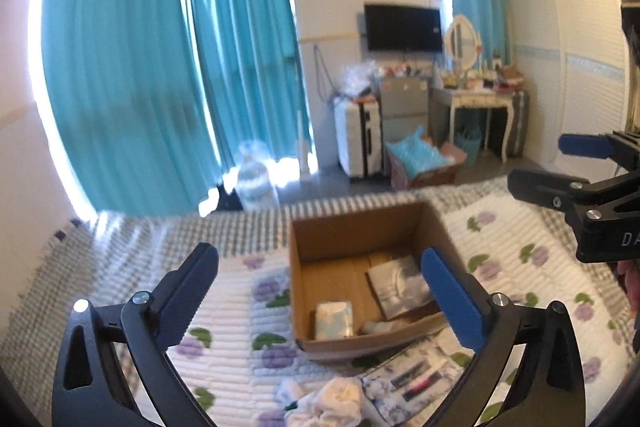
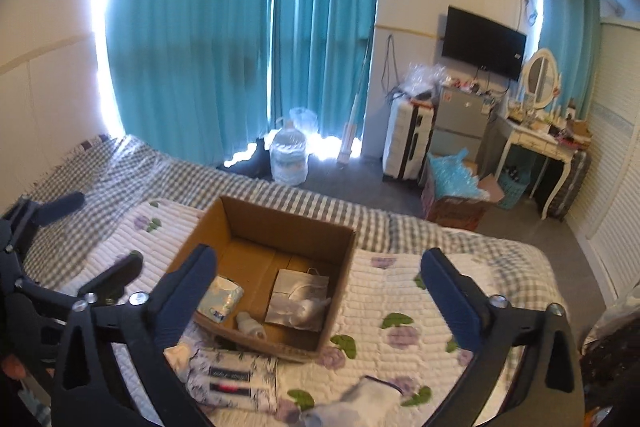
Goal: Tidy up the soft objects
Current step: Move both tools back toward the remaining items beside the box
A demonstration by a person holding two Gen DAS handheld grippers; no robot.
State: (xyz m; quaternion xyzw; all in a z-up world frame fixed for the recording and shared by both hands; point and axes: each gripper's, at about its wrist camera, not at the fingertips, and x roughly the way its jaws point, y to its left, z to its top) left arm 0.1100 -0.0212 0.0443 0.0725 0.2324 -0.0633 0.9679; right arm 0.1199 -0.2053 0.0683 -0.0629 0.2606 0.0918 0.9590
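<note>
Cardboard box point(image 2: 264, 223) mid-bed; both tools spread, empty.

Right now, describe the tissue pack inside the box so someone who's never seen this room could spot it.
On the bed's quilt with purple flowers stands an open cardboard box. Inside, at its near left corner, lies the tissue pack. It is a soft pale-blue block with white blotches, unlike the silvery-grey paper bag to its right and the small white bundle between them.

— What do you see past the bed?
— You see teal curtains point(image 2: 240, 27) with bright light at their edges, a black TV point(image 2: 482, 41) on the white wall, and a white dressing table point(image 2: 532, 143) with an oval mirror point(image 2: 541, 75).
</note>
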